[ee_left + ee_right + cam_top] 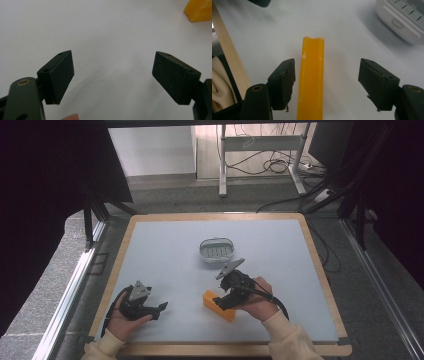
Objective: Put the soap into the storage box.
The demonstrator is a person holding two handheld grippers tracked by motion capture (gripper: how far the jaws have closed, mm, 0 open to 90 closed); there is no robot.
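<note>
A yellow-orange block (218,305) lies on the pale table (165,260) near its front edge. In the right gripper view the block (311,80) runs lengthwise between my right gripper's (327,85) open jaws, close to the left jaw and apart from the right one. In the high view the right gripper (226,301) sits over the block, held by a hand. My left gripper (159,310) rests at the front left, open with nothing between its jaws (112,77). A corner of the block (200,10) shows at the top right of the left gripper view.
A small white oval dish (217,250) with a slotted bottom stands at the table's middle, just beyond the right gripper; its rim (402,22) shows in the right gripper view. The wooden table edge (227,52) runs close by on that view's left.
</note>
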